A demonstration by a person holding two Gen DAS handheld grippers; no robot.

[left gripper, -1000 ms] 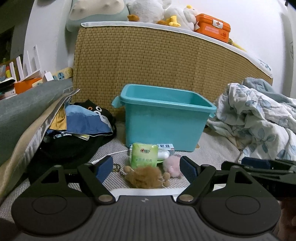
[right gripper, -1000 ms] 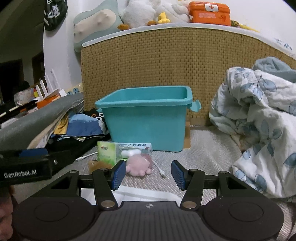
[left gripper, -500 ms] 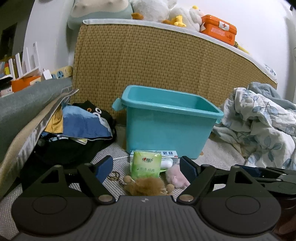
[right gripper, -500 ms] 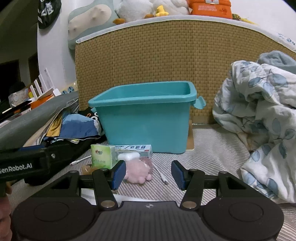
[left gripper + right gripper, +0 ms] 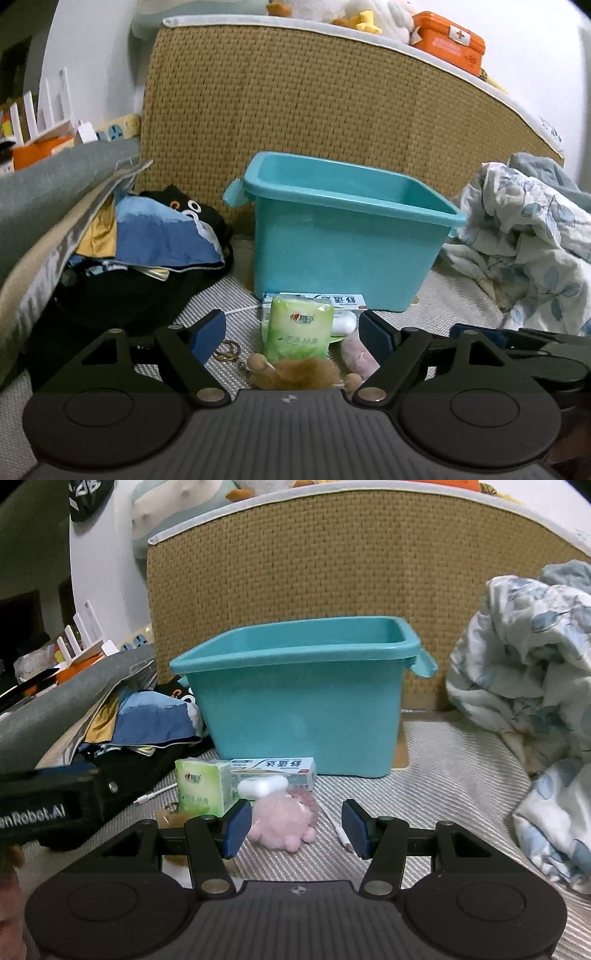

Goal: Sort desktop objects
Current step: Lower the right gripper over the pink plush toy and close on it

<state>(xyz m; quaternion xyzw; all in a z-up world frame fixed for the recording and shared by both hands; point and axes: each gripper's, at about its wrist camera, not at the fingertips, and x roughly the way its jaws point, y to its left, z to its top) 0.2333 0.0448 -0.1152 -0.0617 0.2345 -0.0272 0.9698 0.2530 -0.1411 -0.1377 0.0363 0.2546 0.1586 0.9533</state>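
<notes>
A grey ribbed mat [image 5: 454,786] covers the surface in front of a tall woven rattan headboard [image 5: 332,122], whose top ledge carries plush toys and an orange first-aid box [image 5: 448,37]. A teal plastic bin [image 5: 306,709] stands near the back edge of the mat, close to the headboard, and nothing shows above its rim. Along the mat's left edge lies a heap of dark and blue clothing [image 5: 159,243], and a crumpled floral quilt [image 5: 535,686] fills the right edge. The small items cluster just in front of the bin: a green tissue pack [image 5: 299,328] stands upright, a toothpaste box [image 5: 275,768] lies flat behind it, a white case [image 5: 263,786] rests against that box, a pink plush [image 5: 282,821] lies beside it, and a brown furry keychain [image 5: 295,371] sits nearest the left camera. A white cable [image 5: 334,825] trails across the mat by the pink plush. The left gripper [image 5: 291,328] hangs released, its jaws wide apart with the tissue pack and keychain seen between them, apparently untouched. The right gripper [image 5: 295,825] is also released, its left pad close beside the pink plush; whether it touches cannot be told.
</notes>
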